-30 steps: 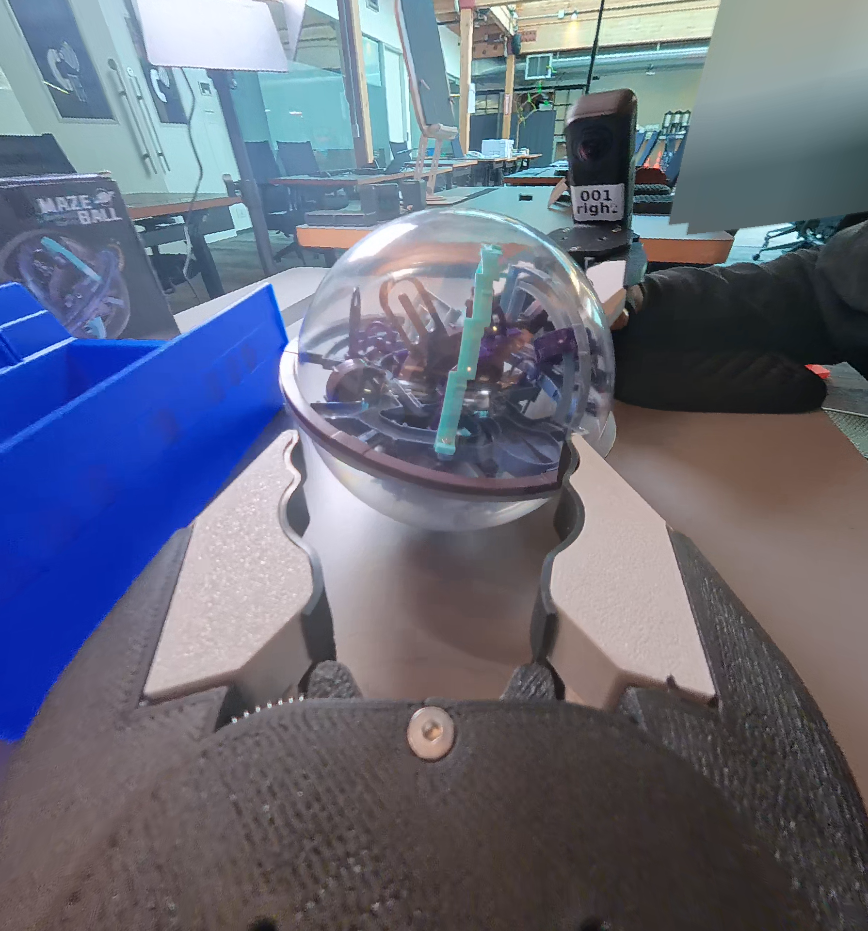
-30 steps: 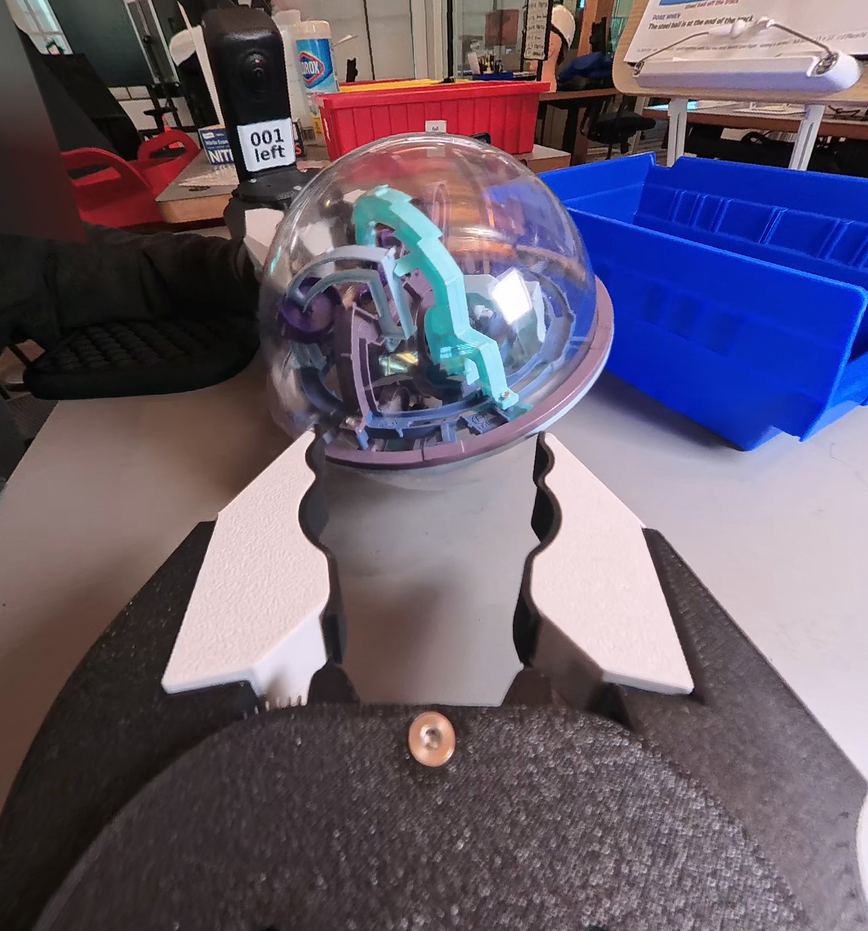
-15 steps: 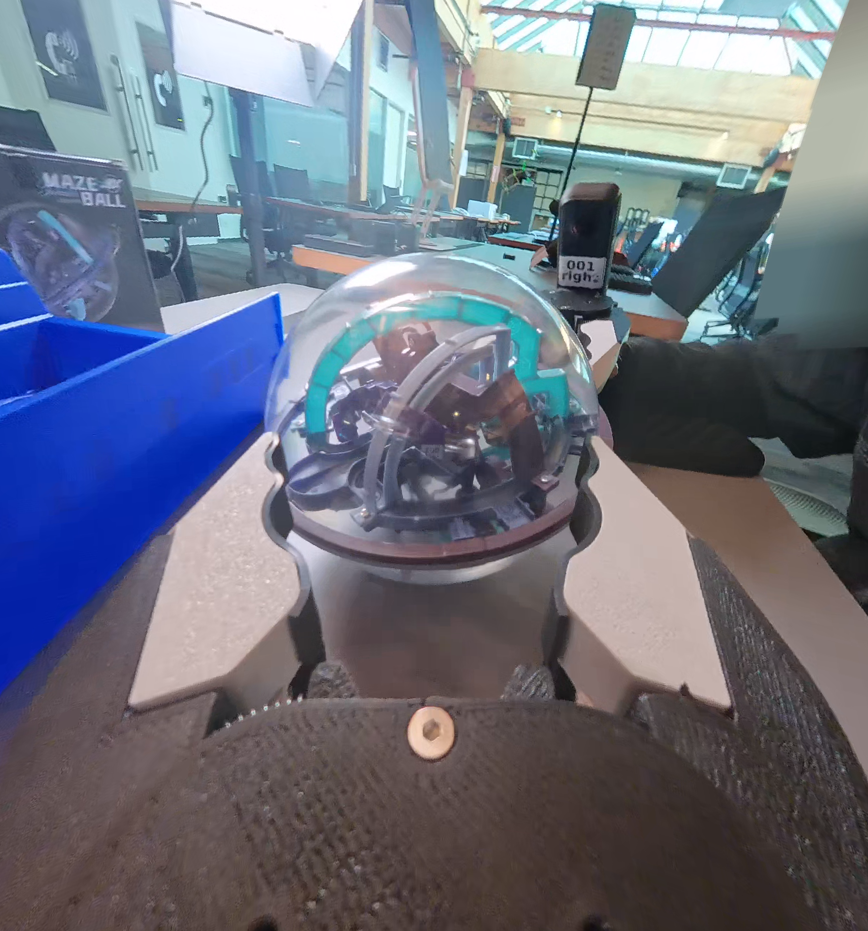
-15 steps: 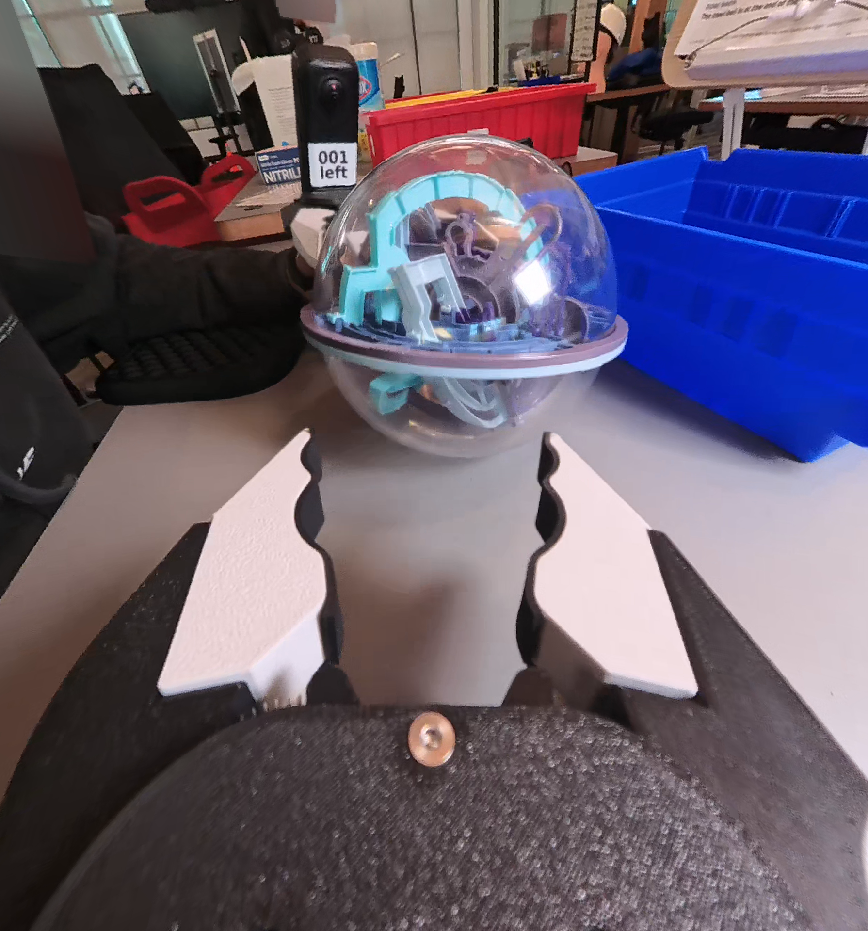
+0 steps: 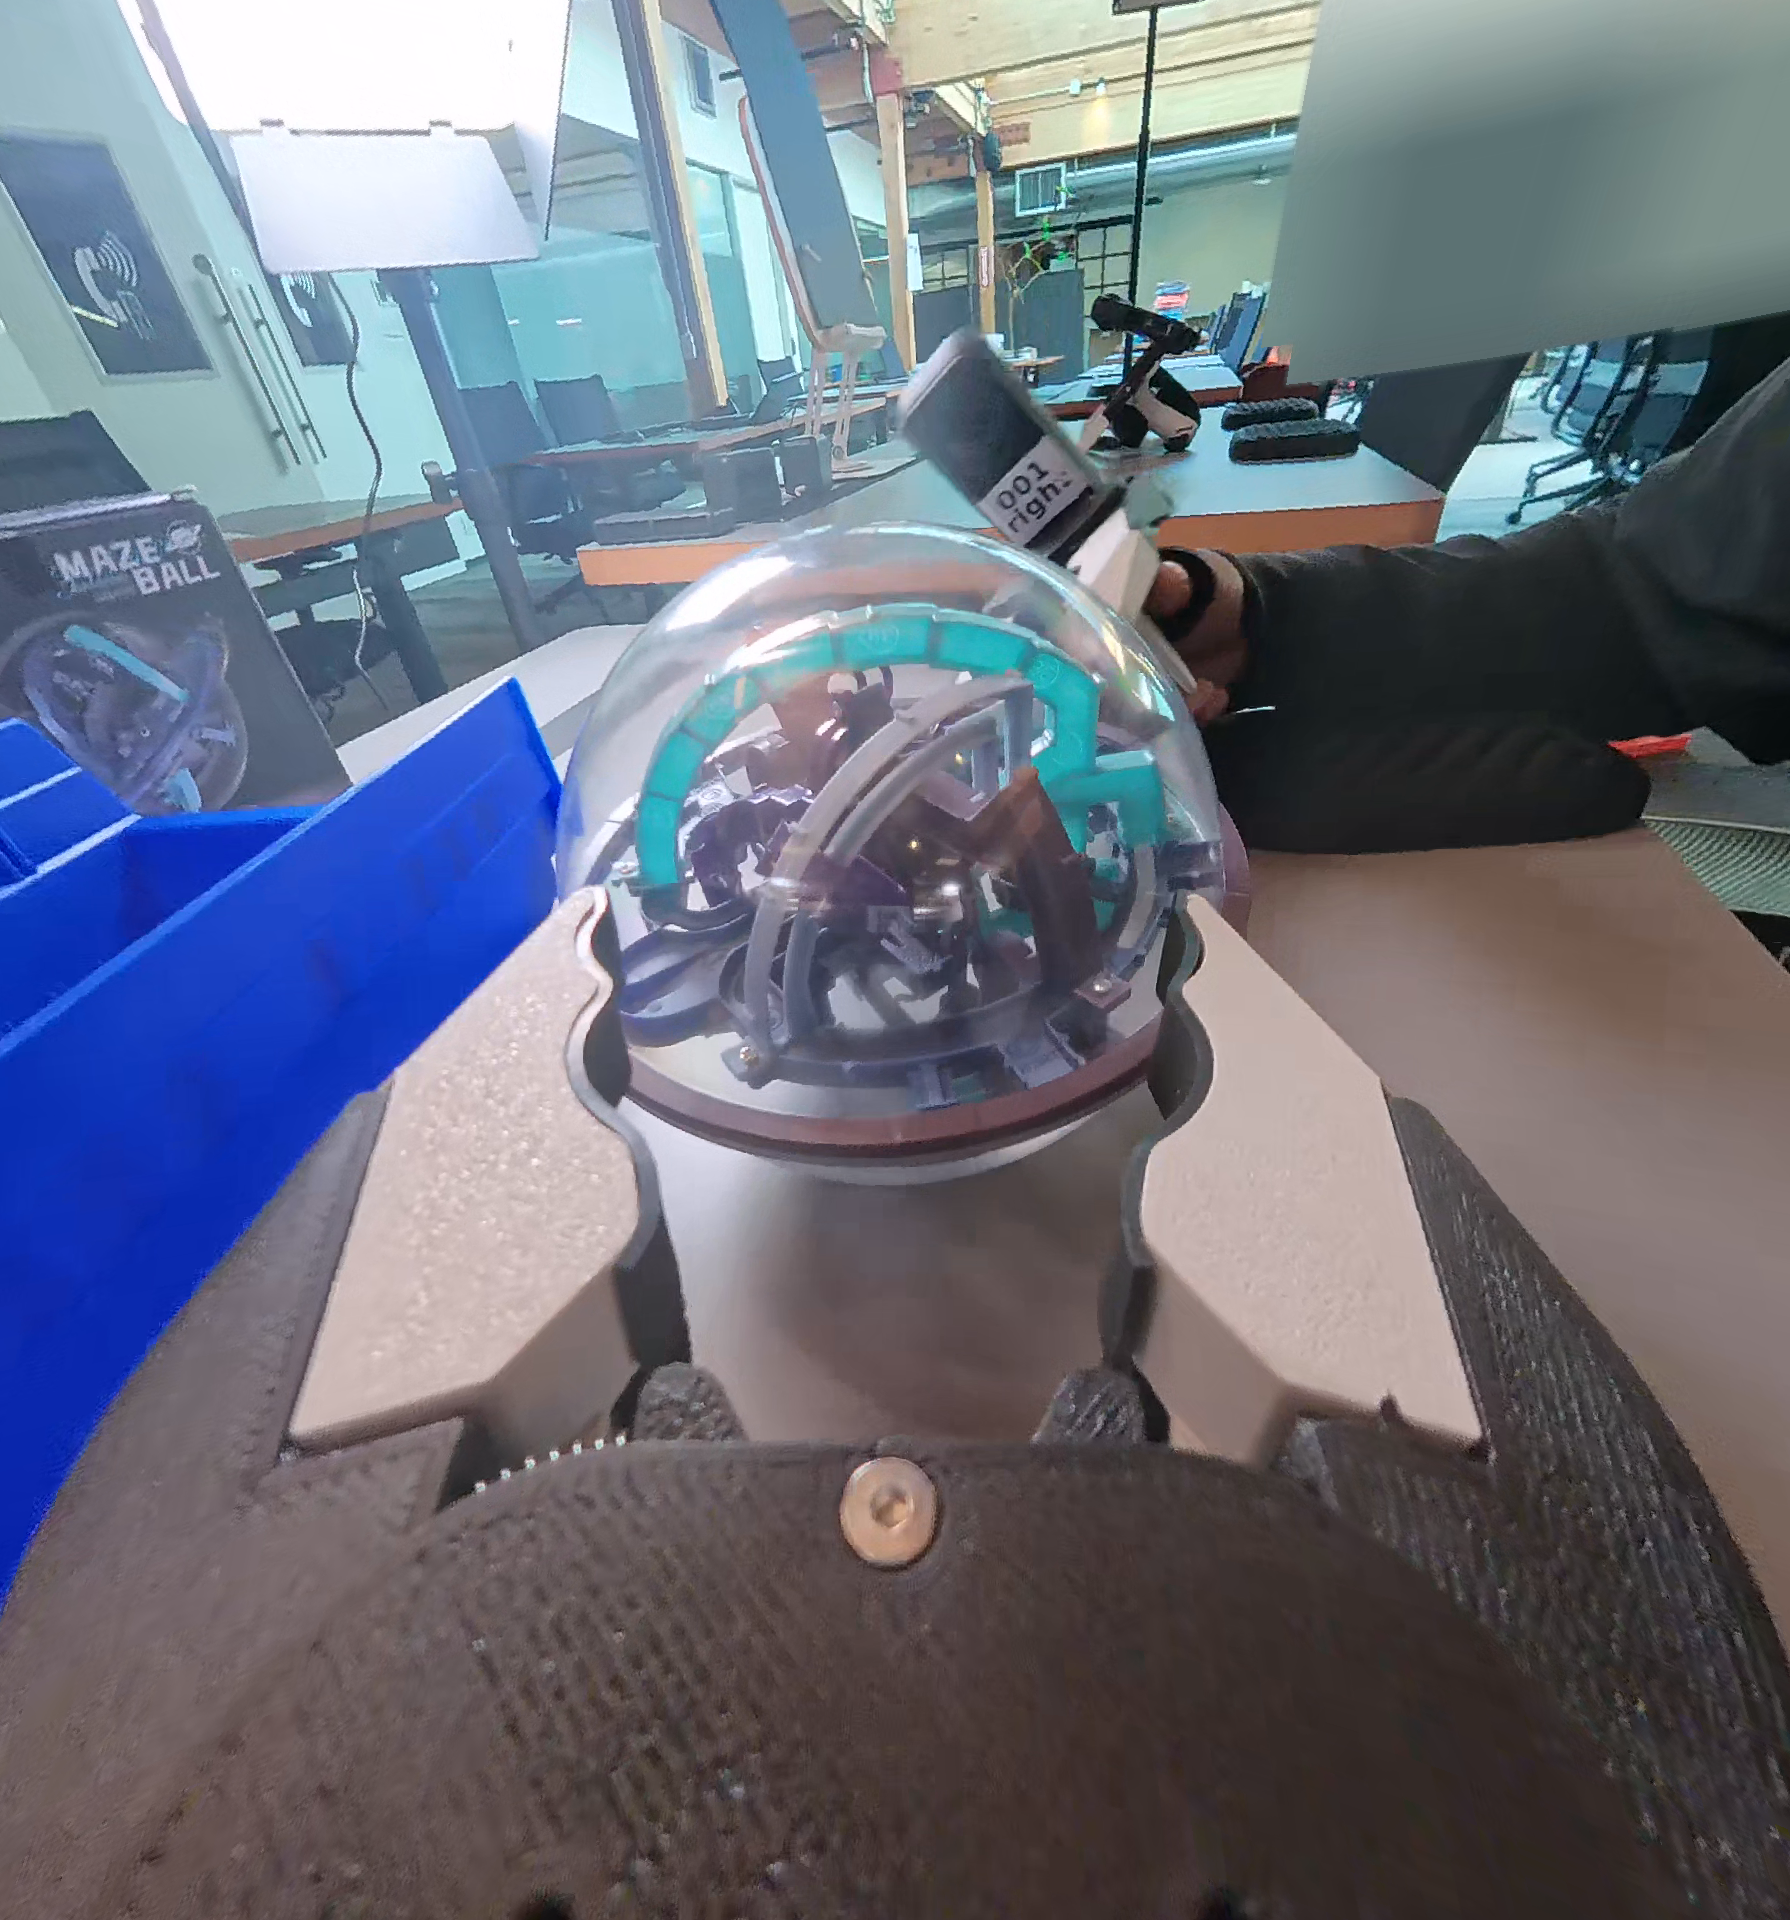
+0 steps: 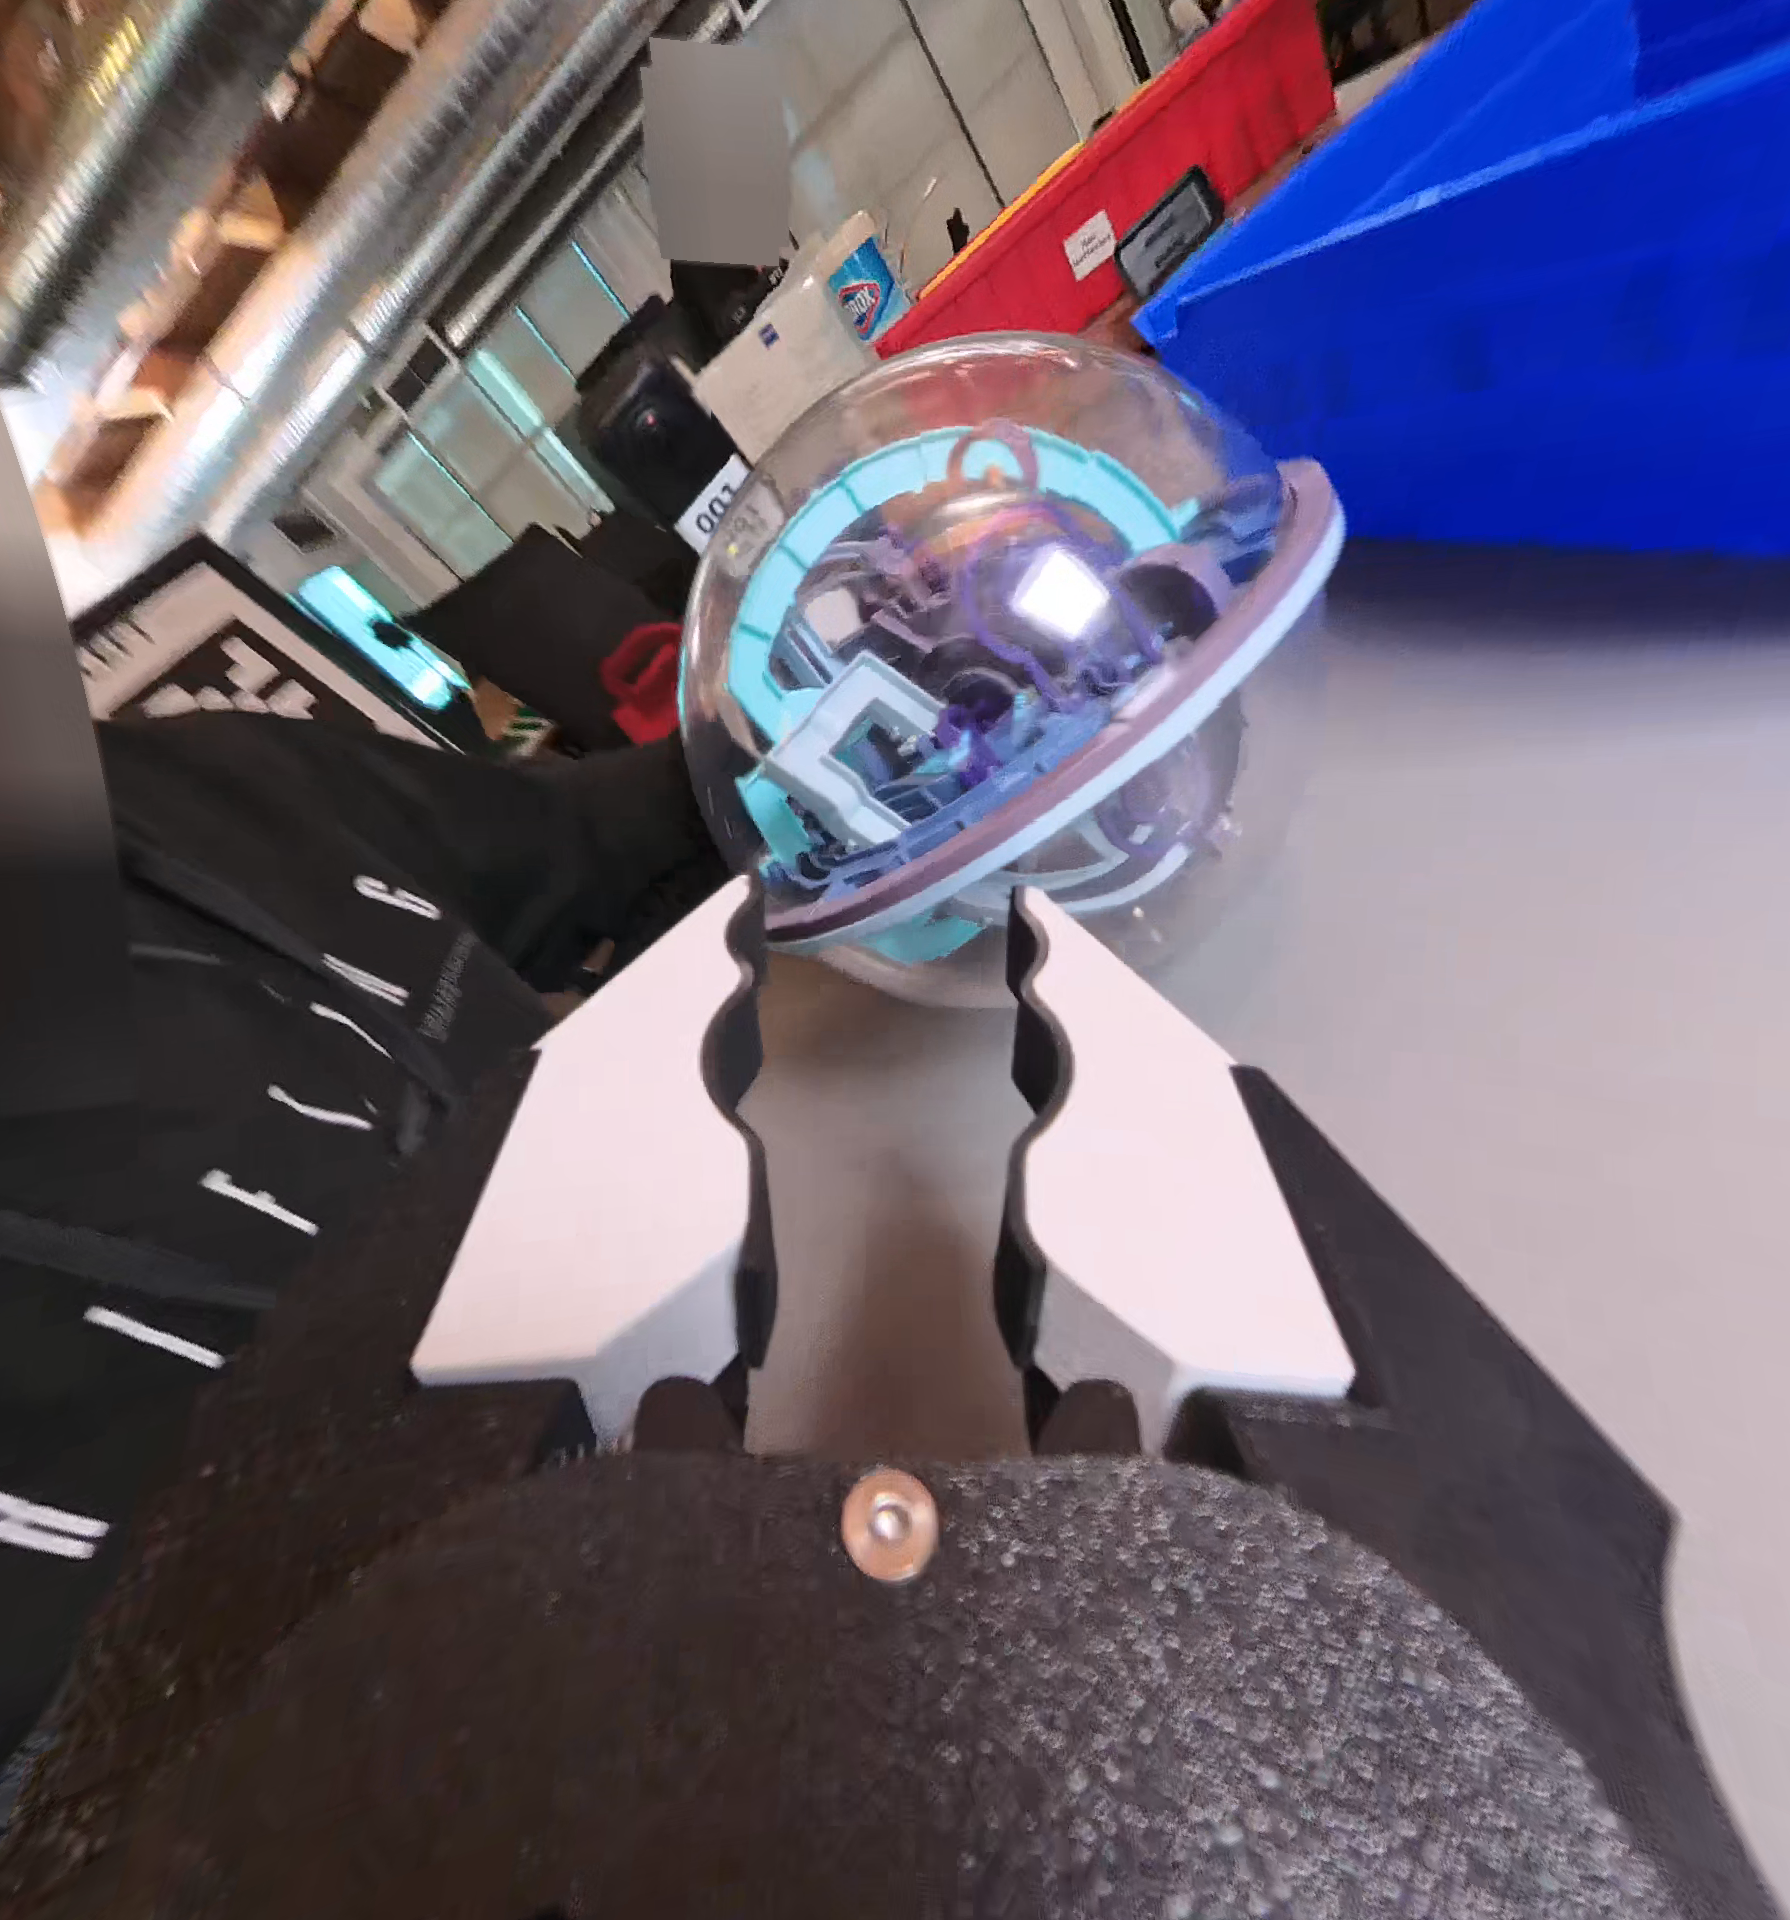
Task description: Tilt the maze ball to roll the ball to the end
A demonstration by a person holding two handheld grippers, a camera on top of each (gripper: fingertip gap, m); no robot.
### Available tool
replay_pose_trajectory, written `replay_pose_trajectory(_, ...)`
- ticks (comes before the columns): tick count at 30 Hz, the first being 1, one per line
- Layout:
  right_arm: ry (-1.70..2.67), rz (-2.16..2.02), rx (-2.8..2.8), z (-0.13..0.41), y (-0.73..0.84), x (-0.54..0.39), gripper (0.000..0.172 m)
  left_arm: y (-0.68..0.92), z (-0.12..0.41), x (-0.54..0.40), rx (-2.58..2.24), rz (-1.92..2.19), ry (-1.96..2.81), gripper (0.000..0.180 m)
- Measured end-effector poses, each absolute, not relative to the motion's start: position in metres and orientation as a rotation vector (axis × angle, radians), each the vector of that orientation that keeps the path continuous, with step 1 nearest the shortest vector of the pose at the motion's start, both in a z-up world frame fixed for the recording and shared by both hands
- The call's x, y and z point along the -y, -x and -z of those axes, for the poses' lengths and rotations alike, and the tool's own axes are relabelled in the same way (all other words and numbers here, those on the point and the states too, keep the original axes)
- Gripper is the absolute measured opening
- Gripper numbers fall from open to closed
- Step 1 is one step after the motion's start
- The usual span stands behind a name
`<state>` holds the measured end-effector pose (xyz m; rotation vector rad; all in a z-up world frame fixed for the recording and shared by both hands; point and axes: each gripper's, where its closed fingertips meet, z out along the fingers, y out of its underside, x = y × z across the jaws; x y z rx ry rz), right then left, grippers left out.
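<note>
maze ball [image 5: 891,873] wedged between left tongs [image 5: 886,987], blue bin [image 5: 195,997] edge just beside

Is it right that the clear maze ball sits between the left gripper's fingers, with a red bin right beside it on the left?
Not quite: the bin beside the maze ball is blue, not red, as the left wrist view shows. The rest stands: the ball sits between the left gripper's fingers, with that bin to its left.
</note>
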<state>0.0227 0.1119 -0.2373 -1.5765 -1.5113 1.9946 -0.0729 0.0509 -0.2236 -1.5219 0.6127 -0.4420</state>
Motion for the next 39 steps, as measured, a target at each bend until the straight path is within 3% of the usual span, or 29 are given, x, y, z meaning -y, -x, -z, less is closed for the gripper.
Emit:
replay_pose_trajectory(3,1.754,-2.034,1.482,0.25,-0.021,-0.111,0.025,0.067,0.217,-0.046,-0.645,0.421,1.481,0.101)
replay_pose_trajectory(8,1.809,-2.048,1.517,0.258,-0.021,-0.102,0.013,0.063,0.211,-0.041,-0.652,0.416,1.459,0.103)
replay_pose_trajectory(18,1.851,-2.145,1.472,0.26,-0.022,-0.106,0.009,0.065,0.204,-0.039,-0.619,0.471,1.444,0.09)
replay_pose_trajectory(24,1.874,-2.168,1.449,0.261,-0.023,-0.109,0.008,0.082,0.197,-0.043,-0.503,0.551,1.446,0.097)
replay_pose_trajectory(34,1.886,-2.184,1.43,0.262,-0.023,-0.111,0.006,0.116,0.229,-0.036,-0.111,1.339,1.727,0.061)
replay_pose_trajectory(39,1.885,-2.18,1.428,0.262,-0.024,-0.112,0.006,0.093,0.241,-0.031,-0.181,1.421,1.76,0.051)
